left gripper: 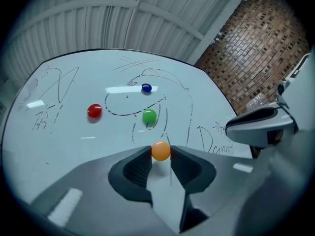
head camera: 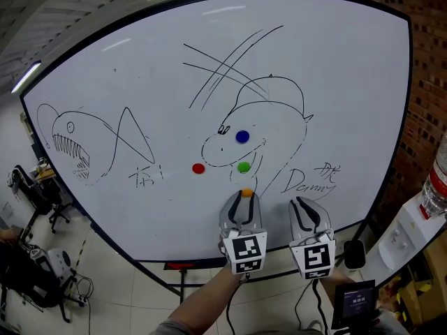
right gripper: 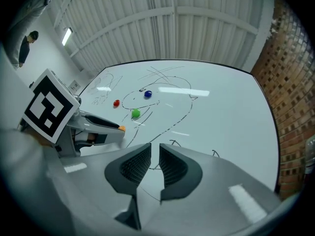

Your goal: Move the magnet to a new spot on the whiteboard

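Magnet (left gripper: 160,151), orange, pinched between left gripper (left gripper: 160,154) jaw tips, at the whiteboard (head camera: 140,82) just below green magnet (head camera: 243,167). Red (head camera: 198,168) sits left of green, blue (head camera: 242,137) above it. Right gripper (right gripper: 154,156) lower right of green, jaws nearly together, nothing between them.

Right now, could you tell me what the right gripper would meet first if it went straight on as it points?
The right gripper would probably meet bare whiteboard, by the handwritten signature; no magnet lies in its line, though depth is unclear.
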Demonstrator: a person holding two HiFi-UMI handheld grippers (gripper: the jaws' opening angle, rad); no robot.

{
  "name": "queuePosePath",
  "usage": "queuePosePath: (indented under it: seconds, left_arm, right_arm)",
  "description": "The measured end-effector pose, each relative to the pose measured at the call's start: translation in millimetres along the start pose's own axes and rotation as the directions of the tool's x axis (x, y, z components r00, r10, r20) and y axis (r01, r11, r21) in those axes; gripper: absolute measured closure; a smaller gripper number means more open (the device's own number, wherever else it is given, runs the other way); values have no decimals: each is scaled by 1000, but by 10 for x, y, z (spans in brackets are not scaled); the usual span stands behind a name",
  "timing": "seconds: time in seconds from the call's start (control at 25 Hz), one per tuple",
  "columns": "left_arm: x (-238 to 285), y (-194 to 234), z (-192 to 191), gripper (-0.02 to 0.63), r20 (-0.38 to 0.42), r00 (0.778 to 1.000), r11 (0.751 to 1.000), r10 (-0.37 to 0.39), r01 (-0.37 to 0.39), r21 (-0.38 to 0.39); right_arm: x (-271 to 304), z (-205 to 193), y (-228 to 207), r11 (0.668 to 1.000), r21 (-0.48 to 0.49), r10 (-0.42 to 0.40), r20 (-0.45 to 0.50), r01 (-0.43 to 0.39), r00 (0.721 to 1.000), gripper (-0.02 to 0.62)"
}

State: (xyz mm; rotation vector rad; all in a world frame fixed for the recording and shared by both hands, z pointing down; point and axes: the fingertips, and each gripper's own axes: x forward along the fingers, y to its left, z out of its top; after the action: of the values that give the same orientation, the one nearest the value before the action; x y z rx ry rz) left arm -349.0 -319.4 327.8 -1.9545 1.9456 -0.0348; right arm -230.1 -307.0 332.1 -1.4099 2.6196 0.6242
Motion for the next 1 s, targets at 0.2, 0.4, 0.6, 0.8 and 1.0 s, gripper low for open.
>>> queuePosePath:
  seconds: [0.2,0.4,0.6,0.8,1.0]
  left_arm:
    - [279,-582,222,485,37,998,999,-47,47,3]
    - [642,-1345,496,485,72,994,996,-86,86,7]
    - [990,-2053,745,485,96,989,994,-110,110,10]
    - [1288,-2610,967,483,118,985,992,-125,124,20]
    - [1558,-3063,1322,483,153,980,991,-130,126,38]
  right_arm:
    - [-184,-122,-552,999,-9,-48,-3,48,999,537]
    - [-391,-276,-1311,996,-32,-88,-7,88,996,540]
    - [-544,-376,-2120,991,-37,-128,8,128,992,540]
    - [-666,-501,-2871,984,-30,-175,11,176,984,541]
    - [-788,-586,-3406,980,-6,-197,15,197,980,543]
